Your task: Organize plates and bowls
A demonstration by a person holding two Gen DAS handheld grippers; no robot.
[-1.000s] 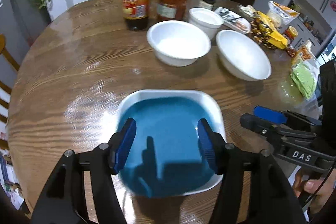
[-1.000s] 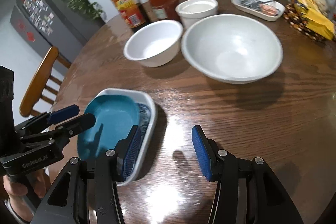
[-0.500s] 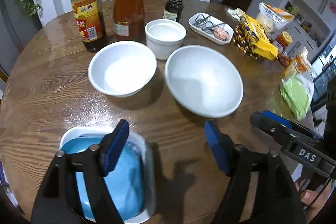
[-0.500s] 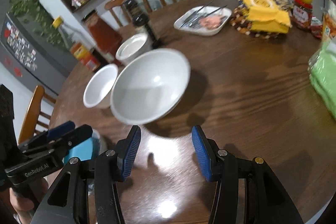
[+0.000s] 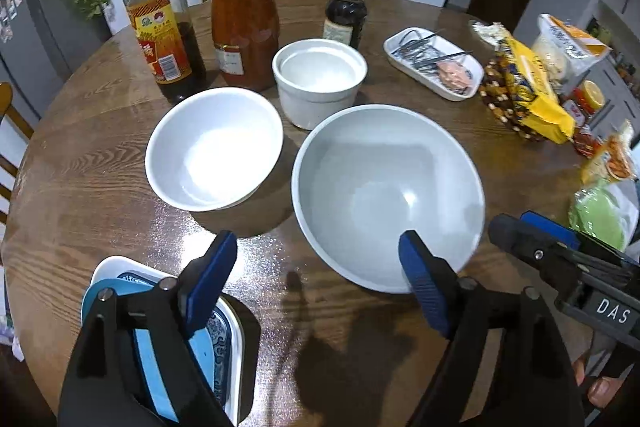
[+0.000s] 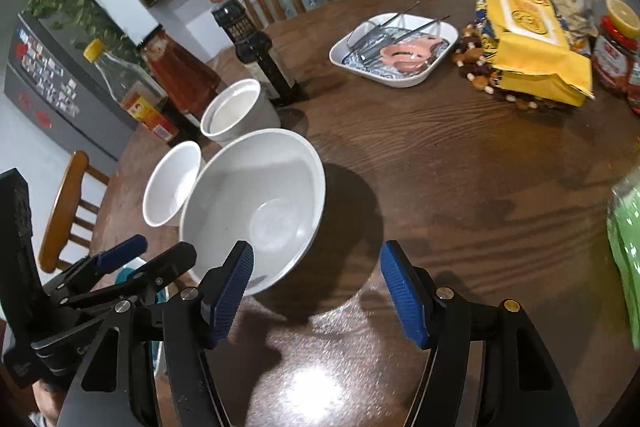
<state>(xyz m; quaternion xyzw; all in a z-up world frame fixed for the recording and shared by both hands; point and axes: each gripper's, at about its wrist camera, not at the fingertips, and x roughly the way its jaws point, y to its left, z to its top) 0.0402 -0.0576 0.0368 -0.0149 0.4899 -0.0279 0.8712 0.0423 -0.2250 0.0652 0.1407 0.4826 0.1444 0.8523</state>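
From the left wrist, the left gripper (image 5: 318, 281) has just been spreading its jaws and holds nothing; bare table (image 5: 80, 155) lies between them. The large bowl (image 5: 387, 201) sits just ahead, its near rim behind the right pad, perhaps touching. From the right wrist, the right gripper (image 6: 316, 293), also just widening and empty, hangs beside that bowl's near edge, with open wood to its right.

Dim indoor light, probably overhead; glare on table (image 6: 316, 383); soft shadows; fisheye-warped, dark edges.
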